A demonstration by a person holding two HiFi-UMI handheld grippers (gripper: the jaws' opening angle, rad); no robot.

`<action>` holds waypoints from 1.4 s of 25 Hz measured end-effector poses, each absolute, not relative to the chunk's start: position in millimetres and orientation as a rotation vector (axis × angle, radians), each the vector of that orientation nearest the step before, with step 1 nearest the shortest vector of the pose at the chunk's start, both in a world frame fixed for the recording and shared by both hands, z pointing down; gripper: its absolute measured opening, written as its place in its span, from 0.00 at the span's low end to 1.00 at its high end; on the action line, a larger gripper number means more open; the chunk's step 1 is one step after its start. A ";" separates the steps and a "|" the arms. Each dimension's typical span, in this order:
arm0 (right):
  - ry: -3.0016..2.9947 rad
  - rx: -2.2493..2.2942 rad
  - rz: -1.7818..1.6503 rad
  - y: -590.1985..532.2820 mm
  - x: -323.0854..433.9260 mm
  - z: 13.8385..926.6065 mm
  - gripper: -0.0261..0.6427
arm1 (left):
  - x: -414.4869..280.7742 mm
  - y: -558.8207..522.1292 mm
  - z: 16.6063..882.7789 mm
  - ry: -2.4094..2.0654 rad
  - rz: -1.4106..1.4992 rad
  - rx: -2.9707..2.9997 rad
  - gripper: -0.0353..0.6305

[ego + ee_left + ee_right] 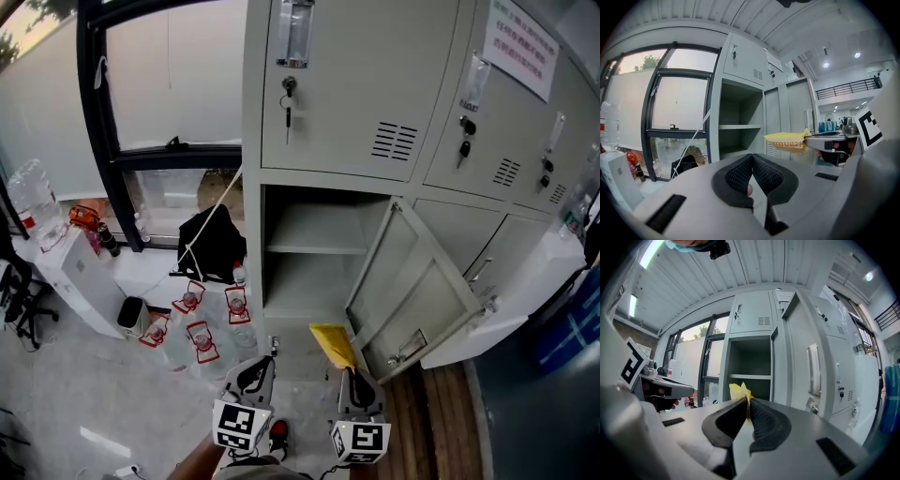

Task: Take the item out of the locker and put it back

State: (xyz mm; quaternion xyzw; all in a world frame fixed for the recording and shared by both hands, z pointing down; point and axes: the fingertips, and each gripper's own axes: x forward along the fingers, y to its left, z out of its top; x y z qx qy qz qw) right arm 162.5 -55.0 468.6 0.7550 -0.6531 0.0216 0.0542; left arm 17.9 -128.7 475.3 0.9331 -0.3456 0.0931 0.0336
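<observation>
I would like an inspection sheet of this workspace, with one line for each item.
Surface: pale floor, wooden strip at right.
Job's things: yellow packet outside the open locker, door swung wide; shelves bare.
Clutter: water bottles and black bag on the floor, left of locker.
Grippers: right gripper shut on yellow packet; left gripper shut, empty.
Cables: white cord slanting beside the locker.
Surroundings: window, closed lockers with keys.
</observation>
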 end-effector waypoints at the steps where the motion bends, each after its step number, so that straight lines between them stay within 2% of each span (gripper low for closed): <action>1: -1.993 2.285 0.065 -62.6 162.9 468.9 0.09 | 18.6 -134.0 475.8 -1.069 0.288 2.867 0.09; 19: -2.164 2.074 0.038 -209.8 155.8 486.4 0.09 | 15.1 -235.5 493.0 -1.249 0.310 2.756 0.09; 35: -2.160 1.888 0.084 -285.0 130.7 550.0 0.09 | -13.6 -259.6 515.1 -1.371 0.363 2.643 0.09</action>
